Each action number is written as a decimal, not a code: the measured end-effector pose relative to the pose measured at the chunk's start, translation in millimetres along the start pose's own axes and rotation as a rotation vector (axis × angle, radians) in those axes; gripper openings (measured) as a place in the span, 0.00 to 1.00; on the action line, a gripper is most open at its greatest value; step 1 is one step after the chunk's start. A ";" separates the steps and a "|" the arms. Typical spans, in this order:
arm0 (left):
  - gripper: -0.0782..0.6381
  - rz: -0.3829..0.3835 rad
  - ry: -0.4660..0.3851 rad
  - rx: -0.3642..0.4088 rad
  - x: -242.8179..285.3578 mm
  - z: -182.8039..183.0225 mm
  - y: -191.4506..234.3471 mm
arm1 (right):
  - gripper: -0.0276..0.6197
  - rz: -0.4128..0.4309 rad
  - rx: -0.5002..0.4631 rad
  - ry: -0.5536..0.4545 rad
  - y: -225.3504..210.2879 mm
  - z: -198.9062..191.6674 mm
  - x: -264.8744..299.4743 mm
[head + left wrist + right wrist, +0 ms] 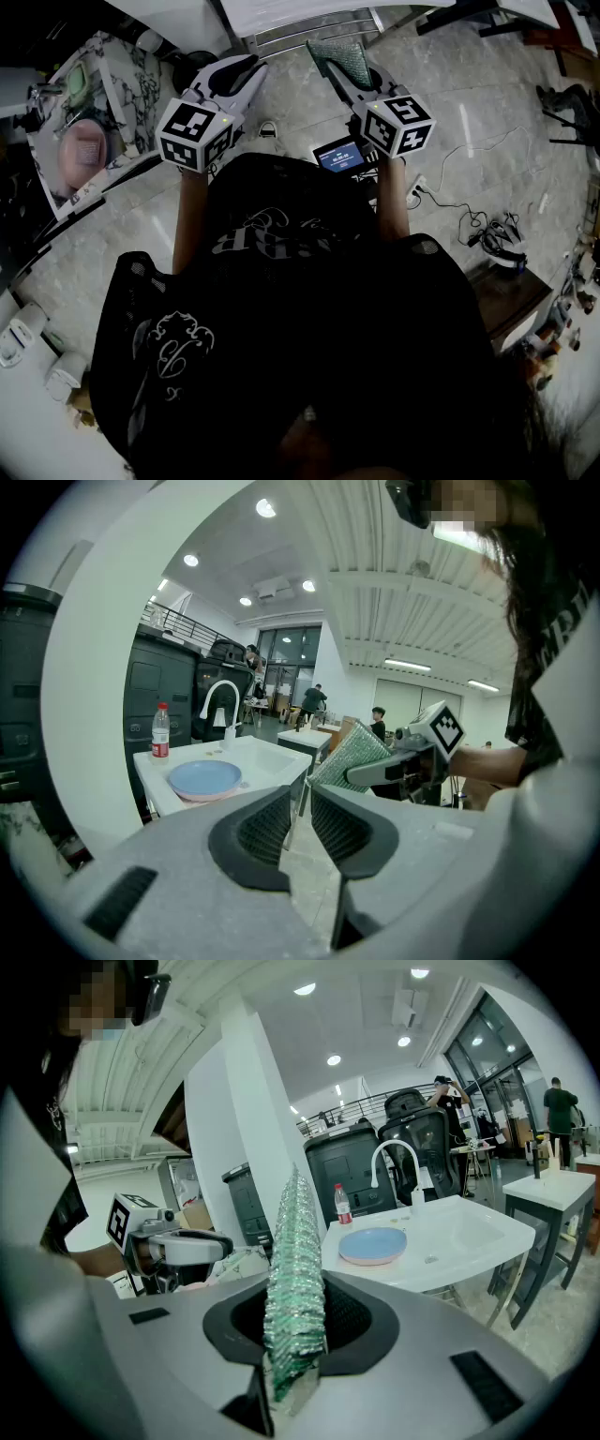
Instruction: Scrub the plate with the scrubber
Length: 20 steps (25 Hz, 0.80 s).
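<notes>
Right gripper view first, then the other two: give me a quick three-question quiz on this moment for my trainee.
1. True or false: the glittery green mesh scrubber is clamped upright in the right gripper.
2. Pick one: the round light-blue plate lies A) between the left gripper's jaws, B) on the white sink counter, C) on the floor.
3. Fill in: the clear bottle standing behind the plate has a ___ cap.

Key: 1 true; 2 B; 3 red.
</notes>
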<state>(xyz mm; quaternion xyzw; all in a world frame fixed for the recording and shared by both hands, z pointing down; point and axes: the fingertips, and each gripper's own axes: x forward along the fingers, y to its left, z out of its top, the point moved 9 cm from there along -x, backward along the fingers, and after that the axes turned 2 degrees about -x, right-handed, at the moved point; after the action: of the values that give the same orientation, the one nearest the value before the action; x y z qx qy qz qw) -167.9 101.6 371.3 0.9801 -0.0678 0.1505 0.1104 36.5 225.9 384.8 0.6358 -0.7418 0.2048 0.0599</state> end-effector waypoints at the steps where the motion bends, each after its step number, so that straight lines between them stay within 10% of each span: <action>1: 0.22 -0.001 0.003 -0.001 -0.3 -0.8 -0.6 | 0.18 0.001 0.002 0.003 0.3 -1.1 -0.2; 20: 0.22 -0.040 -0.002 0.019 22.1 17.7 40.1 | 0.18 -0.023 -0.009 -0.026 -15.5 23.9 34.8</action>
<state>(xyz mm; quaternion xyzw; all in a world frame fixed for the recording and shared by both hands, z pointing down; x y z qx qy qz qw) -148.7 56.4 369.6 0.9824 -0.0470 0.1481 0.1041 49.2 183.2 378.7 0.6464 -0.7362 0.1925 0.0553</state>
